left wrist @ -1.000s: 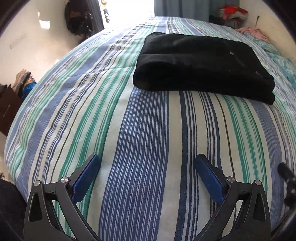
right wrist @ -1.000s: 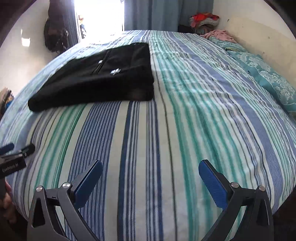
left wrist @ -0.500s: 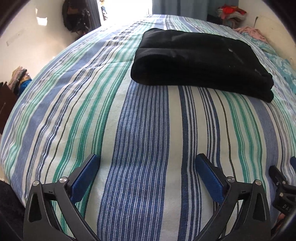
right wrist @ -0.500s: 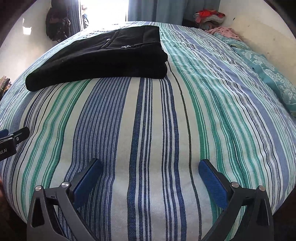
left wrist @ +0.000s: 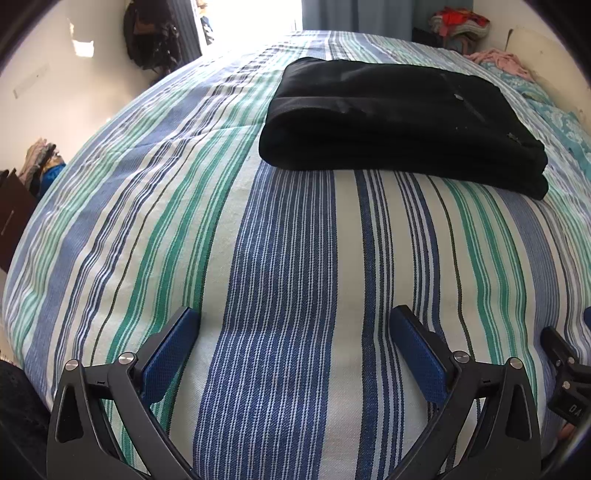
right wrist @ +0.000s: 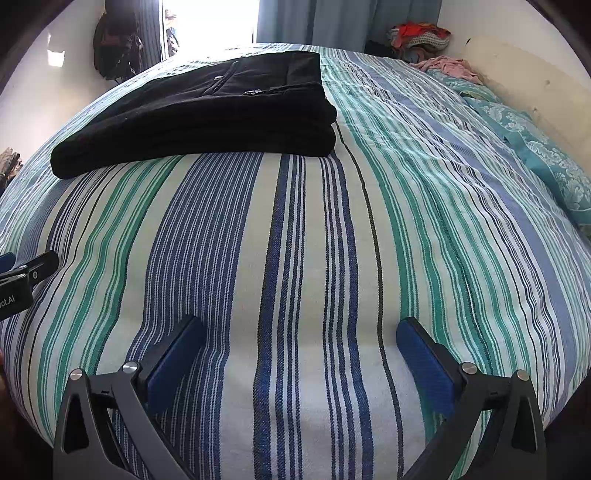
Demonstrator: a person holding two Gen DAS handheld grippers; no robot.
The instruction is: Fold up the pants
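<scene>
Nearest the left wrist camera, the left gripper [left wrist: 295, 332] is standing with its two blue-padded black fingers spread wide apart, gripping nothing and hovering over the near part of the blue, green and white striped bedspread [left wrist: 288, 266]. At the lower right edge of that view, a black part of the other tool is showing. In the right wrist view, the right gripper [right wrist: 301, 339] is likewise spreading its blue-padded fingers wide, with nothing between them, only striped cloth lying beneath. A black piece of the left tool is poking in at that view's left edge.

Farther up the bed, well apart from both grippers, the black fabric pants [left wrist: 399, 118] are lying folded into a thick rectangular stack, resting flat on the bedspread. From the right wrist view the pants [right wrist: 207, 110] are sitting to the left of centre, with their layered folded edges facing the camera and a small pale mark showing on top.

Beyond them, along the right side, a teal patterned pillow [right wrist: 546, 155] is lying against the pale wall, and a pink crumpled cloth [right wrist: 447, 66] is resting near the far corner. At the back, grey-blue curtains [right wrist: 332, 22] are hanging beside a bright opening.
</scene>
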